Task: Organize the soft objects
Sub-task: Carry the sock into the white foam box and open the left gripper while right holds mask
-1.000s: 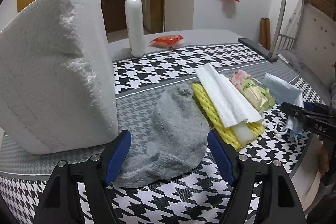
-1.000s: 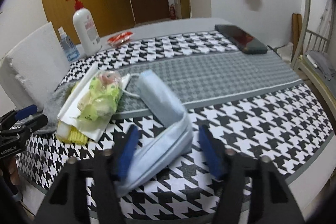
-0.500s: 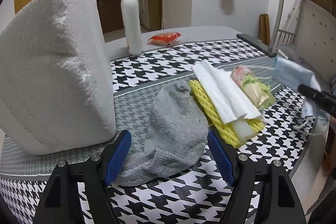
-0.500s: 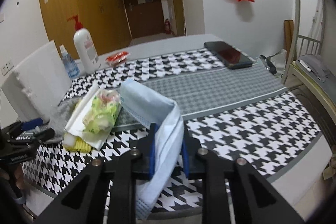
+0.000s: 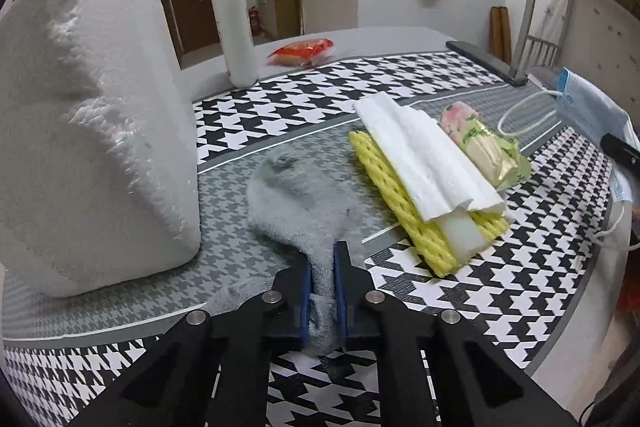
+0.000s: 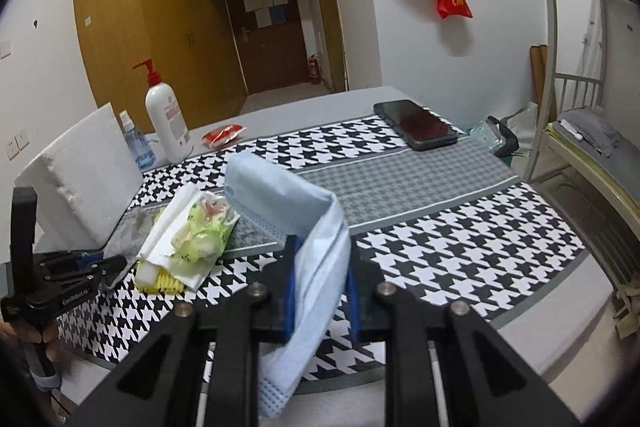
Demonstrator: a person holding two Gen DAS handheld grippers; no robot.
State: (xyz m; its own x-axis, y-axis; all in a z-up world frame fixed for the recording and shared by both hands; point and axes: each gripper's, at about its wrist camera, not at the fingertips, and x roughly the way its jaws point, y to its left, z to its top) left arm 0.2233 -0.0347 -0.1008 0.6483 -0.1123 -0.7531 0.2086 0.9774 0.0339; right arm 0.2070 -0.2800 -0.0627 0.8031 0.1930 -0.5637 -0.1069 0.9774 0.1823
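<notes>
In the left wrist view a grey sock point(image 5: 296, 195) lies on the houndstooth tablecloth point(image 5: 460, 287). My left gripper point(image 5: 323, 259) is closing, and its blue pads pinch the sock's near end. Right of the sock lie a yellow foam net point(image 5: 392, 187), a white folded tissue point(image 5: 420, 155) and a green wrapped packet point(image 5: 488, 151). My right gripper point(image 6: 320, 255) is shut on a blue face mask point(image 6: 280, 183) and holds it off the table; the mask droops over and below the jaws. The mask point(image 5: 592, 107) also shows at the right edge of the left wrist view.
A big white foam block point(image 5: 80, 127) stands close on the sock's left. At the back are a white pump bottle point(image 5: 234, 15), a small blue bottle point(image 6: 136, 143) and a red packet point(image 5: 300, 51). A black phone point(image 6: 416, 125) lies far right. A bunk bed frame point(image 6: 560, 79) stands beyond the table.
My left gripper's jaws closed from wide open onto the grey sock. My right gripper closed on the blue mask and lifted it off the table.
</notes>
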